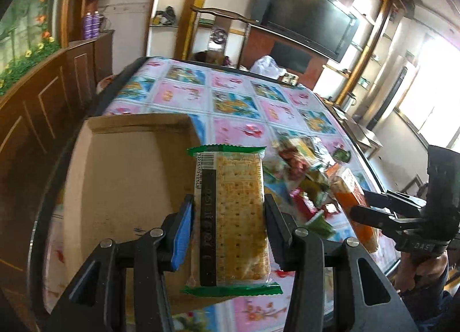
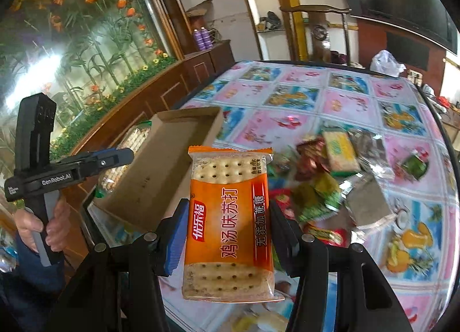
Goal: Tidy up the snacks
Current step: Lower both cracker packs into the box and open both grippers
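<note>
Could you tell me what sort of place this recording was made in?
Most likely a home living or dining room: a large television on a wooden wall unit, a table under a flowered plastic cloth, and a floral mural.

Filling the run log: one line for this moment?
left gripper: green cracker pack | right gripper: orange cracker pack | cardboard box: empty

I see glossy clear film on the green-edged cracker pack (image 1: 233, 217) and shiny orange printed plastic on the orange cracker pack (image 2: 228, 225). The box (image 1: 120, 177) is matt brown cardboard — rough-looking. The tablecloth (image 2: 345, 108) looks slick and reflective — vinyl. Cabinet (image 1: 43, 96): polished wood.
</note>
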Demonstrator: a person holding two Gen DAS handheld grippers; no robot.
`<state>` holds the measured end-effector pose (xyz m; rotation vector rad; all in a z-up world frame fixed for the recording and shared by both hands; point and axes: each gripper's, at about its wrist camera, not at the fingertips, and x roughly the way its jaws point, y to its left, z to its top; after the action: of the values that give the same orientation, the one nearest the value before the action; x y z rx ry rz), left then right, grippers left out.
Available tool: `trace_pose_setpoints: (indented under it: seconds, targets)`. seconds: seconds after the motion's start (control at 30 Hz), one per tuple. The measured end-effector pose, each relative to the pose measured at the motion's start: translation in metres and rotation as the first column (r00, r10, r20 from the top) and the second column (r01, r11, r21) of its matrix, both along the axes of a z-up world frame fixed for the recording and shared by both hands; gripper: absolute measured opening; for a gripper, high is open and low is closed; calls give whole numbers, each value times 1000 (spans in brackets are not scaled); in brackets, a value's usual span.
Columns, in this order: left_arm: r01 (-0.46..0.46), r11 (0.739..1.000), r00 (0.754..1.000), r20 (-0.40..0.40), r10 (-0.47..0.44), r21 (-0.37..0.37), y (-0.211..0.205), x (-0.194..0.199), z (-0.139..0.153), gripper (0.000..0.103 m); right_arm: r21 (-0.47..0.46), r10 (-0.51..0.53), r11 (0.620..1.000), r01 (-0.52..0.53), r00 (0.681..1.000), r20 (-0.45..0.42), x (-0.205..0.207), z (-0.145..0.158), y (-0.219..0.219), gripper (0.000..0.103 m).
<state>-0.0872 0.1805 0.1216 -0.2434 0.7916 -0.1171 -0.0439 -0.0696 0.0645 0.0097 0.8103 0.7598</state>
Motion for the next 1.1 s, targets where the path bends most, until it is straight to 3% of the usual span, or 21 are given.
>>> trace_pose_setpoints:
  seconds: [0.43, 0.73, 1.1]
  targets:
    - [-124, 992, 991, -51, 126, 39, 78, 39, -5, 46, 50, 73, 996, -69, 995, -74, 51, 9, 104, 58]
    - [-175, 982, 970, -162, 184, 66, 122, 92, -43, 46, 43, 52, 998, -45, 983, -178, 108, -19, 187, 58]
    - [-194, 974, 953, -214, 215, 115, 129, 121, -77, 46, -20, -27, 1000, 23, 965, -262, 153, -58, 234, 58]
